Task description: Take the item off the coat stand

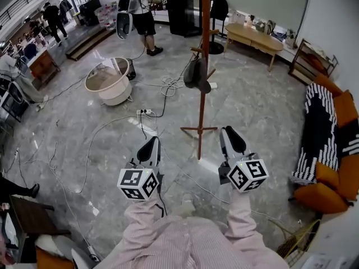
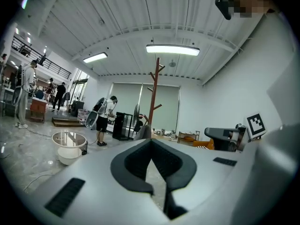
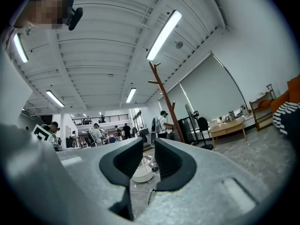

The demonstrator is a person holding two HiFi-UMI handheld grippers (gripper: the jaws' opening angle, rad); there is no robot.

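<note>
A brown wooden coat stand (image 1: 203,66) rises from the grey floor ahead of me. A dark grey item (image 1: 196,74) that looks like a hat hangs on one of its lower pegs. Both grippers are held low in front of the person, short of the stand's foot and apart from it. My left gripper (image 1: 150,144) is left of the foot, its jaw tips together and nothing in them. My right gripper (image 1: 230,134) is right of the foot; a narrow gap shows between its jaws, with nothing in it. In the left gripper view the stand (image 2: 154,93) and the item (image 2: 143,132) are far ahead.
Cables and a power strip (image 1: 145,112) lie on the floor left of the stand. A white round tub (image 1: 109,84) stands further left. An orange sofa with a striped throw (image 1: 325,128) lines the right wall. A wooden table (image 1: 255,37), a black cabinet (image 1: 182,10) and a standing person (image 1: 143,15) are beyond.
</note>
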